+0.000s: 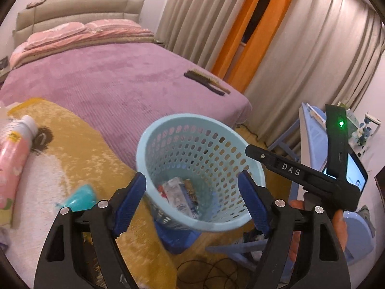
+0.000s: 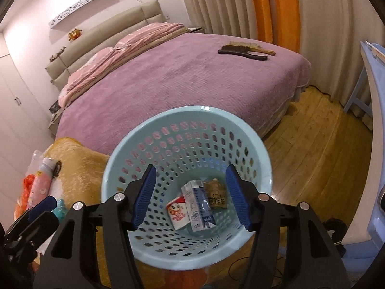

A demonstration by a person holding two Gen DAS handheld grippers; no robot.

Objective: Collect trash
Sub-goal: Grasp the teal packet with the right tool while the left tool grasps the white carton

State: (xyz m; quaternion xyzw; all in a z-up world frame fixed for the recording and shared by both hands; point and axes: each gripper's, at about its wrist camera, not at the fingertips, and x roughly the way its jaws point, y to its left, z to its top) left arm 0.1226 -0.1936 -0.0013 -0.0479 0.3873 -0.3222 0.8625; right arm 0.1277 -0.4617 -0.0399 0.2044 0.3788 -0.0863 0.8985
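Cartons lie in the blue basket beneath both released grippers, brushes on the bed.

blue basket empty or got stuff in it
Not empty: the blue basket holds cartons and a brown packet at its bottom.

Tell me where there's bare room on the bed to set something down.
The purple bedspread is bare across its middle, between the pink folded bedding and the two brushes near the far corner. The near end is crowded: yellow blanket, pink bottle and blue basket.
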